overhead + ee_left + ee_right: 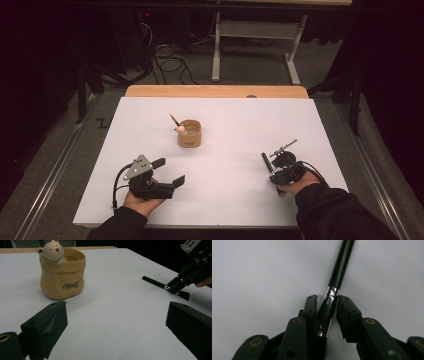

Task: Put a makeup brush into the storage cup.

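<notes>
A black make-up brush [265,161] with a silver ferrule lies on the white table top at the right. My right gripper [273,174] is lowered over it. In the right gripper view the jaws flank the ferrule [329,305]: the left pad is against it and a thin gap shows at the right pad. The right gripper [327,302] is narrowly open. My left gripper [169,171] rests at the front left, open wide with nothing between its jaws [117,312]. In the left gripper view, the brush [155,282] and the right gripper [173,287] show at the far right.
A tan pot [190,134] with a small bear figure [51,251] on its rim stands mid-table, with a thin dark stick [174,120] leaning out of it. The white table top [225,115] ends in a wooden strip [215,91] at the far side.
</notes>
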`<action>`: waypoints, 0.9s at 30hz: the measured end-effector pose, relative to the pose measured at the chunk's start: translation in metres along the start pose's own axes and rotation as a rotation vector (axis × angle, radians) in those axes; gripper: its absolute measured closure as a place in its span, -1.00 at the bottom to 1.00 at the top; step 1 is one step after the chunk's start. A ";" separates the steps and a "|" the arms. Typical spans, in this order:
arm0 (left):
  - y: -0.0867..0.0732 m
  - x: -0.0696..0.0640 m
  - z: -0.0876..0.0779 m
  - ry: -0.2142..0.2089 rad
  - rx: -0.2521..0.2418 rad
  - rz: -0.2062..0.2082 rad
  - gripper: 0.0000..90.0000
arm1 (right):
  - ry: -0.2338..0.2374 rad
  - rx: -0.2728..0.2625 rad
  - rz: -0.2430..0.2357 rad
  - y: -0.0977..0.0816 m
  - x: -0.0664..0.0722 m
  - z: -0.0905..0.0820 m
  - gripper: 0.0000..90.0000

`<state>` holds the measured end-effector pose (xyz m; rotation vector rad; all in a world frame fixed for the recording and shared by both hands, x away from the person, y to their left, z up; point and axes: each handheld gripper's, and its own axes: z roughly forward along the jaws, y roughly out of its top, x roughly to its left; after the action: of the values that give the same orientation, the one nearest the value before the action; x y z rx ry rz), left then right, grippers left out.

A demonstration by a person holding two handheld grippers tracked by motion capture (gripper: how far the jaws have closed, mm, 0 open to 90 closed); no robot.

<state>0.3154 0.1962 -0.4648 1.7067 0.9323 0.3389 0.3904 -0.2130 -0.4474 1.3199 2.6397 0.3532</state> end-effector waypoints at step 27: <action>0.002 -0.008 -0.002 0.030 -0.018 0.073 -0.89 | 0.025 -0.003 -0.062 0.002 -0.003 -0.003 0.75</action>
<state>0.3098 0.1922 -0.4603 1.7263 0.8879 0.4209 0.3931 -0.2150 -0.4435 1.2370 2.6926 0.3663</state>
